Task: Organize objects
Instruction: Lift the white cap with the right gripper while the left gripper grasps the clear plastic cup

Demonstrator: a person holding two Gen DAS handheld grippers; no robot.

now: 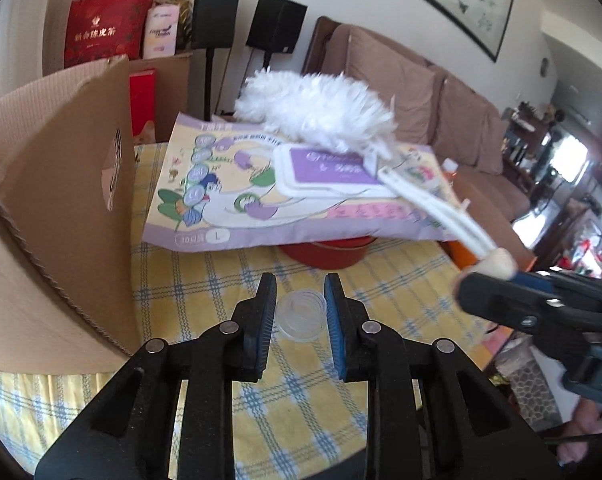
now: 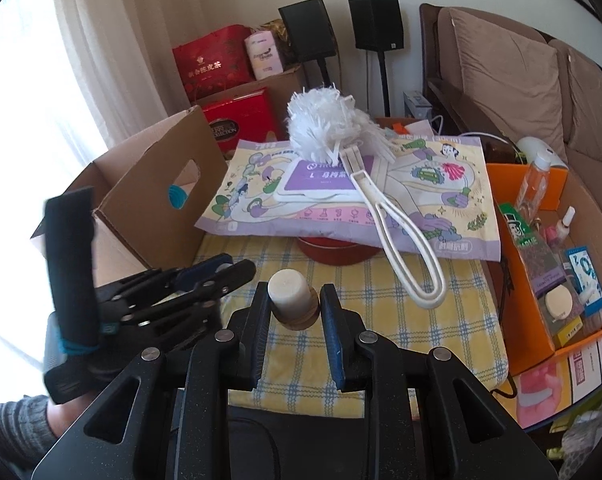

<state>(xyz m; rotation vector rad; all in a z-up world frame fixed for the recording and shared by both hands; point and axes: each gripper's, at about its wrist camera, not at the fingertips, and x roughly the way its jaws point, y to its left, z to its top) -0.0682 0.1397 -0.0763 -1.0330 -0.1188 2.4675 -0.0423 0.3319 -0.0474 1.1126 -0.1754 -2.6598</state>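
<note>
1. Left wrist view: left gripper (image 1: 300, 312) low over the yellow checked tablecloth (image 1: 381, 280), jaws drawn in on a small clear plastic cap (image 1: 302, 314); pads against its sides, apparently clamping it, though the clear rim blurs the contact.
2. Beyond it, a purple and cream illustrated pack (image 1: 293, 192) resting flat on a red round tin (image 1: 325, 252), overhanging the tin on all sides.
3. On the pack, a white and purple wipes packet (image 1: 329, 172), and across that a white fluffy duster (image 1: 317, 108), its white handle running down to the right past the pack's edge.
4. At left, an open cardboard box (image 1: 53, 200) standing on the cloth, just beside the pack.
5. At right, right gripper (image 1: 497, 272) reaching in, closed on a cream stopper-like piece (image 1: 499, 266); motion blur there.
6. Right wrist view: right gripper (image 2: 295, 300) clamped on a cream cylinder with a brown wooden base (image 2: 291, 296), held upright between the blue pads above the tablecloth (image 2: 421, 320).
7. Duster (image 2: 329, 124) lying on the wipes packet (image 2: 317, 180), handle loop hanging over the pack (image 2: 421, 200) and above the cloth.
8. Left gripper (image 2: 225, 270) at left, jaws nearly together; whatever sits between them not visible from here.
9. Cardboard box (image 2: 153, 188) at left; an orange box (image 2: 541, 208) at right holding a clear bottle, cartons and small packets.
</note>
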